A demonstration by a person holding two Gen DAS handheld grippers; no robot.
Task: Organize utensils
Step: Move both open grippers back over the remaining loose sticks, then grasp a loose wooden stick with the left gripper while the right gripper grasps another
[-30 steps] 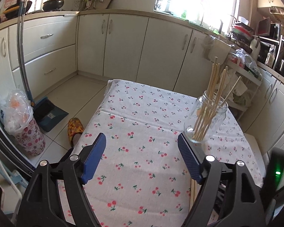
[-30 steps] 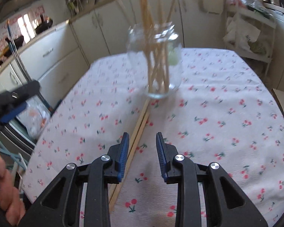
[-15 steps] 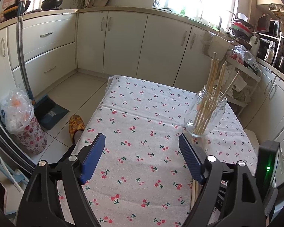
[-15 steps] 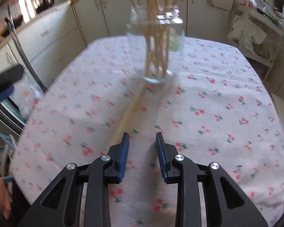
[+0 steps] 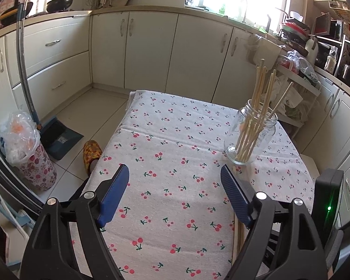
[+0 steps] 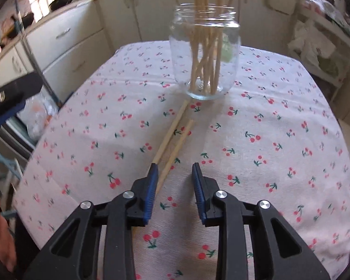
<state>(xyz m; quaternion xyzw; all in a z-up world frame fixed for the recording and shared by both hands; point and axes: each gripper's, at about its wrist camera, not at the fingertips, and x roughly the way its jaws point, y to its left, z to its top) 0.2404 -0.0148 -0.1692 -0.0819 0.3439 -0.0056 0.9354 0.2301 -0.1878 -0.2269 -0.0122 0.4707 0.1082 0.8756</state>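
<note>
A clear glass jar (image 6: 205,53) holding several wooden chopsticks stands upright on the cherry-print tablecloth (image 6: 280,158). Two loose chopsticks (image 6: 171,131) lie side by side on the cloth, running from the jar's foot toward me. My right gripper (image 6: 175,166) hovers over their near ends, jaws partly apart. One stick passes under the left finger, and the other (image 6: 177,148) runs between the jaws close to that finger, with no pad pressing it. My left gripper (image 5: 173,172) stands wide open over bare cloth, left of the jar (image 5: 252,135). The loose sticks (image 5: 239,240) peek out under its right finger.
Cream kitchen cabinets (image 5: 151,51) ring the table. On the floor to the left are a dustpan (image 5: 58,137), a bag-lined bin (image 5: 28,154) and a slipper (image 5: 92,151). A cluttered shelf (image 5: 298,77) stands at the right. A hand (image 6: 0,233) shows at the lower left.
The right gripper has rolled and shifted a little, so the jar now sits more central and nearer in its view. Its jaw gap is the same. The left gripper has stayed put.
</note>
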